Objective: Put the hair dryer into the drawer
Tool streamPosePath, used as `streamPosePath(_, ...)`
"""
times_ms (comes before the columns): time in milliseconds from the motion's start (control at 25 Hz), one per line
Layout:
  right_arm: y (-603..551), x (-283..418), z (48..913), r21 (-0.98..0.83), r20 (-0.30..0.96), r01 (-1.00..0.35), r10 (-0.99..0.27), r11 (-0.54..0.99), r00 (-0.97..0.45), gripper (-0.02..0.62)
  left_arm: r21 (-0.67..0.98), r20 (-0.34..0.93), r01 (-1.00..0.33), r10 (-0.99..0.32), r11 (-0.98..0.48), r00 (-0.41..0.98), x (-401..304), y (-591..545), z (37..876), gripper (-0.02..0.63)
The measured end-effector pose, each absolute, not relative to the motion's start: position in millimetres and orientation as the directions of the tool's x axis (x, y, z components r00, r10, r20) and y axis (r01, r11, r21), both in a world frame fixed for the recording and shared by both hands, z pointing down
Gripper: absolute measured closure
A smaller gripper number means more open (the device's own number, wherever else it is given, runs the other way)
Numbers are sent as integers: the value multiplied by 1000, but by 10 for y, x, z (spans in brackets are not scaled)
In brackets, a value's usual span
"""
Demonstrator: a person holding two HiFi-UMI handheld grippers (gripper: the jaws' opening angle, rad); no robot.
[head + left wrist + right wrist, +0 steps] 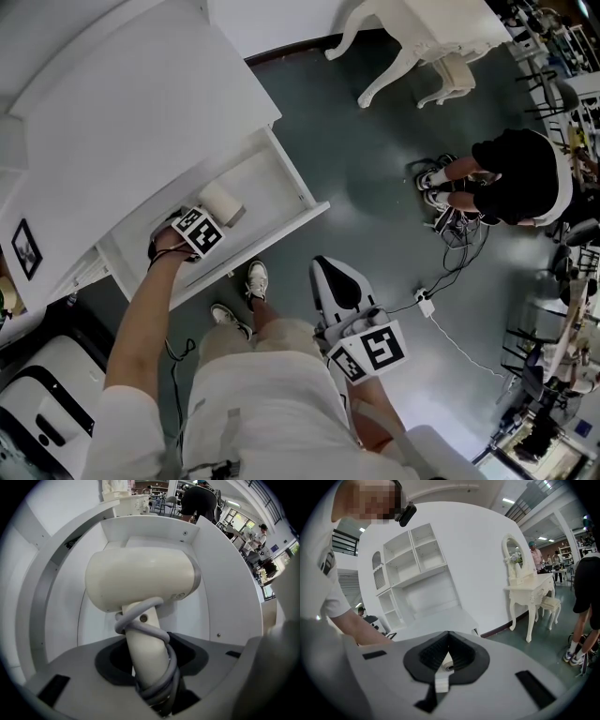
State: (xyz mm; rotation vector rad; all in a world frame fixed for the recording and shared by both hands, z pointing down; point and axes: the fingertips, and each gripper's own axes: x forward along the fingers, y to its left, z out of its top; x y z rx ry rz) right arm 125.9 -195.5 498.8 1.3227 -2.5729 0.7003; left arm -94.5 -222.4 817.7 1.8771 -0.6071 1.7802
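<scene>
A: Cream plastic, then: one hair dryer [140, 581], one open white drawer [225, 583], two tools?
B: Yes. A grey cord [157, 634] coiled round its handle [147, 656], which the left tool [152, 663] clamped. The body hung inside the drawer.
A: The right tool [443, 660]?
B: Jaws together, empty. Only the head view showed it well apart from the drawer.

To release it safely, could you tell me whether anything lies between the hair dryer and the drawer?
Nothing visible does: the left gripper holds the hair dryer inside the open drawer, whose floor looks bare around it.
</scene>
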Motion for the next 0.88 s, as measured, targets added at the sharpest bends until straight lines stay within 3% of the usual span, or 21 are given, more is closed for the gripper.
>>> streamPosePath(880, -1756, 1606, 4984, -319, 340, -825, -757, 466, -558, 587, -5, 999, -635, -31, -772, 31, -967, -2180, 8172, 404)
